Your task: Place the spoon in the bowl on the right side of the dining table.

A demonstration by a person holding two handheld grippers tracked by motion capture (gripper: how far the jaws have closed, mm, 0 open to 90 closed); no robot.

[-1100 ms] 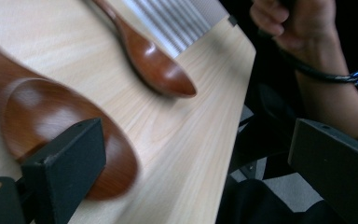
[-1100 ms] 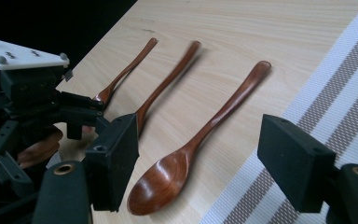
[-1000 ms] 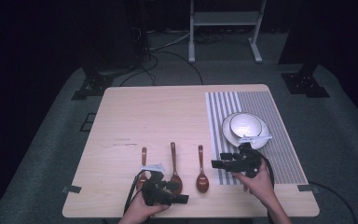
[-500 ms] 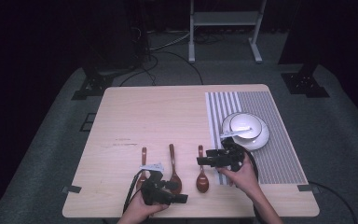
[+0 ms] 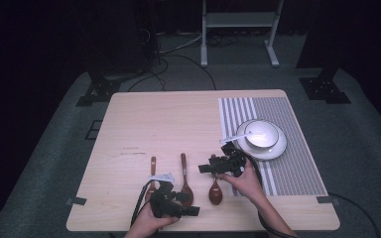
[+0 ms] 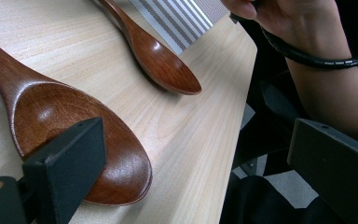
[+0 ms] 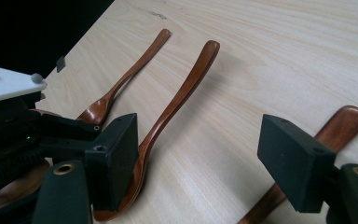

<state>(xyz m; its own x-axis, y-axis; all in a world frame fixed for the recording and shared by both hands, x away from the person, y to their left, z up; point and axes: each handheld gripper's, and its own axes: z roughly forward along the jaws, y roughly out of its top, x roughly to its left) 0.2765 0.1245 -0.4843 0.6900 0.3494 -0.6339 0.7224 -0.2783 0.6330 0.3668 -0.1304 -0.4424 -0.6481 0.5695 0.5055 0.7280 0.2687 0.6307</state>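
Right gripper (image 5: 204,168) has shifted left off the striped mat, jaws wide, now above the dark-brown wooden spoon (image 5: 215,191)'s handle. Left gripper (image 5: 194,205), also wide, rests beside the middle spoon (image 5: 185,184). Risk: off-centre closing could skid the handle.

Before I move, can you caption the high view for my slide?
Two open hand-held grippers, left gripper and right gripper, hover over three wooden spoons beside a bowl on a striped mat.
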